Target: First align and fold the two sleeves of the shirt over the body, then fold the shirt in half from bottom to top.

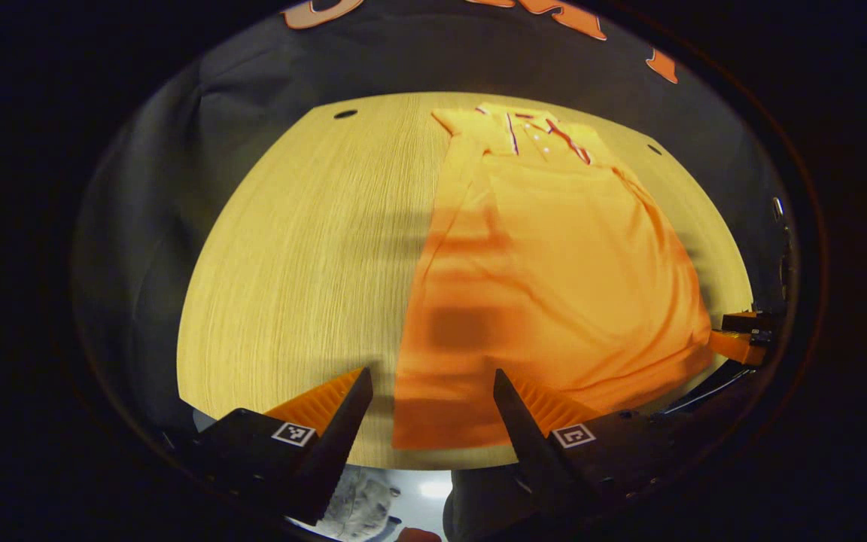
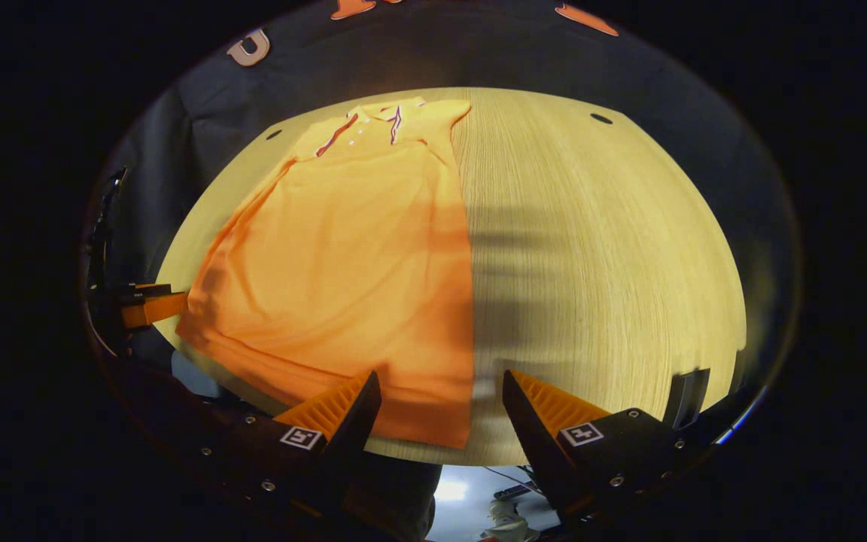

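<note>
Both grippers poised over the near hem, jaws wide apart.

The shirt (image 1: 554, 286) lies flat on the wooden table (image 1: 313, 248), collar at the far end, sleeves already folded in. Left gripper (image 1: 433, 403) hovers at the near left hem corner, right gripper (image 2: 441, 406) at the near right corner; neither grips any cloth, both pointing toward the far edge.

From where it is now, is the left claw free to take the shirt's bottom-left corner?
Probably yes. The left claw is open and straddles the shirt hem's near corner, with only bare table around it. The right claw is at the other corner.
</note>
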`<state>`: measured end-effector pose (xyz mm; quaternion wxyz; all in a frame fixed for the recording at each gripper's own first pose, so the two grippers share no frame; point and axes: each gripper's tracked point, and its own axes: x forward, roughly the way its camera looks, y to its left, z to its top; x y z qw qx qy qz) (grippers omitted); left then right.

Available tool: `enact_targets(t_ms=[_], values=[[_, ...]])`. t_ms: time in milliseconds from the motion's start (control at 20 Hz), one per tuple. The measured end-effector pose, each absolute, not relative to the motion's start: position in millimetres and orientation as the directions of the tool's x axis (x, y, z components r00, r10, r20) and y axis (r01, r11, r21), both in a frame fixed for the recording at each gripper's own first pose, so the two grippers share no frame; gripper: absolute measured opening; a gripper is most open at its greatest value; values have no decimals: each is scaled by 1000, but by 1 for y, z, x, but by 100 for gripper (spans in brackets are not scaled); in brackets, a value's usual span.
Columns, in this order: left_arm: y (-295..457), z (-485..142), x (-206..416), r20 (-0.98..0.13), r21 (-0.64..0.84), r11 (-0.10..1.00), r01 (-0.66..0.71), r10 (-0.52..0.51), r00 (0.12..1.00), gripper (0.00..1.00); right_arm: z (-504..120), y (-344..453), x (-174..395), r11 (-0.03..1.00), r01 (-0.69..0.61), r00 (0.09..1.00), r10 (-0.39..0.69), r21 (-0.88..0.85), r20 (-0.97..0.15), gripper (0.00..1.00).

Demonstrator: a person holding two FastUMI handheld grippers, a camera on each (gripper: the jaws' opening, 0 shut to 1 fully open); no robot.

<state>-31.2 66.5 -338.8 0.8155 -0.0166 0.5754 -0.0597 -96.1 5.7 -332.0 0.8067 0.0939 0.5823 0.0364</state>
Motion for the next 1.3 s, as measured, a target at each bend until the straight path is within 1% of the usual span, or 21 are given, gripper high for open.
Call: enact_targets(t_ms=[200, 250, 300, 400, 450, 500, 550, 600, 650, 700, 750, 800, 850, 900, 950, 1000, 1050, 1150, 1300], values=[[67, -356, -40, -965, -113, 992, 59, -124, 233, 99, -339, 7, -108, 984, 28, 242, 164, 176, -956, 99], [67, -360, -43, -974, -103, 993, 52, -111, 196, 99, -343, 9, -108, 985, 15, 222, 166, 173, -961, 98], [64, -361, -36, -973, -99, 993, 64, -110, 205, 99, -343, 9, -110, 986, 4, 204, 160, 165, -966, 96], [64, -361, -37, -979, -96, 991, 88, -111, 173, 98, -343, 12, -116, 990, -25, 140, 143, 141, -980, 92], [63, -363, -38, -983, -99, 991, 86, -110, 144, 98, -343, 12, -116, 993, -40, 115, 119, 115, -986, 86], [63, -361, -36, -984, -97, 991, 92, -109, 142, 98, -343, 15, -118, 992, -53, 96, 117, 113, -988, 83], [61, -359, -34, -984, -101, 989, 106, -115, 139, 98, -343, 19, -114, 993, -24, 109, 116, 114, -987, 68], [59, -359, -31, -978, -105, 987, 126, -125, 169, 89, -343, 22, -112, 993, 23, 119, 116, 120, -986, 46], [55, -358, -27, -974, -113, 983, 146, -139, 180, 62, -343, 25, -112, 990, 47, 120, 124, 130, -985, 24], [51, -358, -26, -973, -110, 982, 155, -138, 187, 36, -342, 28, -111, 986, 52, 114, 151, 158, -982, 19], [48, -358, -28, -975, -116, 976, 185, -148, 169, 10, -341, 33, -112, 974, 114, 105, 182, 194, -978, 17], [46, -356, -27, -971, -129, 969, 211, -166, 170, 9, -340, 41, -115, 957, 158, 88, 232, 244, -969, 7], [41, -351, -24, -964, -161, 969, 189, -195, 179, 7, -341, 46, -115, 939, 207, 92, 261, 275, -961, 6], [33, -355, -26, -962, -197, 965, 172, -225, 158, 1, -339, 47, -111, 926, 242, 92, 276, 290, -957, 1], [28, -354, -31, -961, -218, 960, 178, -243, 134, 1, -337, 50, -107, 916, 253, 99, 297, 313, -950, 1], [25, -350, -25, -955, -228, 956, 187, -257, 149, 1, -337, 48, -101, 911, 284, 125, 273, 298, -954, 1], [22, -344, -21, -951, -241, 948, 206, -273, 145, 1, -331, 48, -94, 902, 304, 150, 272, 306, -951, 1], [18, -330, -2, -935, -264, 938, 223, -306, 181, 1, -318, 48, -78, 879, 342, 206, 273, 331, -940, 1], [12, -312, 29, -909, -303, 924, 234, -354, 222, 1, -302, 51, -54, 854, 374, 264, 275, 361, -924, 1]])
